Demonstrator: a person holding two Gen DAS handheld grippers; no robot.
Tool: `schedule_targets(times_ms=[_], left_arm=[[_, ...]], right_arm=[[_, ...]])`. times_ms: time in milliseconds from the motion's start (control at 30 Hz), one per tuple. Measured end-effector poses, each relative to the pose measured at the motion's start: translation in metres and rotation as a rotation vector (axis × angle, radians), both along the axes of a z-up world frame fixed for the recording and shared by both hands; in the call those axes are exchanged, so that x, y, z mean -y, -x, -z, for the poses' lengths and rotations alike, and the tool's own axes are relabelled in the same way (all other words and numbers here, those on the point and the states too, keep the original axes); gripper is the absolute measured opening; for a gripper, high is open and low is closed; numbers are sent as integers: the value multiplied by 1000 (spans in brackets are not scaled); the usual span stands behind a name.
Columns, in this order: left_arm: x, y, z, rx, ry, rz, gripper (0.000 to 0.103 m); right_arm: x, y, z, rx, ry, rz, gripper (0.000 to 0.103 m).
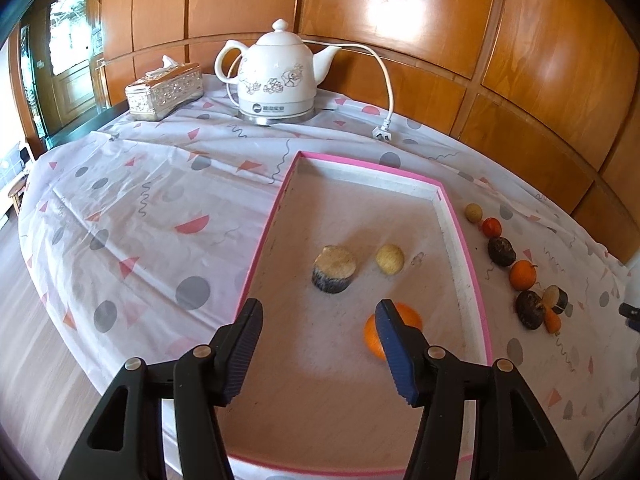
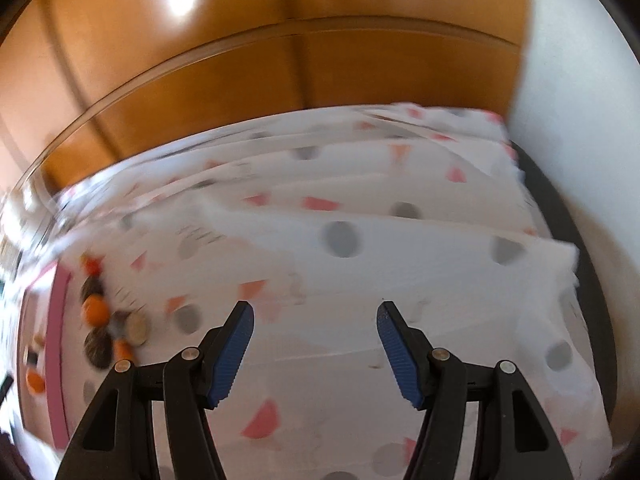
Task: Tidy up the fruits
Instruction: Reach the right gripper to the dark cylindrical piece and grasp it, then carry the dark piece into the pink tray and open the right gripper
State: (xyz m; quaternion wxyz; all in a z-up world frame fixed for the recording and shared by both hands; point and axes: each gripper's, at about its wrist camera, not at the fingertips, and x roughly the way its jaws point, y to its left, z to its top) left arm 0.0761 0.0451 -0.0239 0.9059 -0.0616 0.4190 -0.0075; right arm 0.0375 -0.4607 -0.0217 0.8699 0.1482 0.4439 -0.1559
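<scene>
White kettle point(image 1: 278, 76), logo lettering unreadable

clothed table point(image 1: 120, 208), pink tray point(image 1: 266, 232), kettle point(image 1: 276, 80), fruits point(image 1: 522, 274)

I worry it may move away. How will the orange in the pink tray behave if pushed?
The orange looks round, so it would probably roll. The pink tray has a raised rim, which would likely stop it.

Pink-rimmed tray point(image 1: 280, 200); white floral kettle point(image 1: 276, 76); pink-grey patterned tablecloth point(image 1: 140, 208).
</scene>
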Motion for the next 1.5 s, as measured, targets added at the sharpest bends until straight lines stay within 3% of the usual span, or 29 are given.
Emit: schedule_targets(times_ms=[367, 667, 867, 1067, 1133, 1167, 1200, 1500], left_arm=[[-21, 19, 4, -11, 18, -52, 66], [-32, 29, 4, -3, 30, -87, 68], [-40, 35, 0, 15, 33, -103, 71], [-49, 40, -2, 22, 41, -128, 74], [-51, 41, -2, 24, 41, -135, 75], [-53, 42, -2, 25, 41, -138, 75], [-54, 42, -2, 25, 41, -142, 75], [-61, 44, 1, 19, 52, -166, 75]], right_arm=[[-69, -13, 5, 2, 0, -336, 65], [-111, -32, 7, -18, -40, -428, 65], [-141, -58, 17, -50, -53, -432, 65], [-155, -85, 37, -101, -45, -362, 63], [-155, -91, 44, -117, -59, -335, 51], [-156, -93, 48, -128, -58, -326, 37], [-156, -95, 52, -144, -46, -315, 29], [-160, -91, 46, -109, -27, -308, 28]])
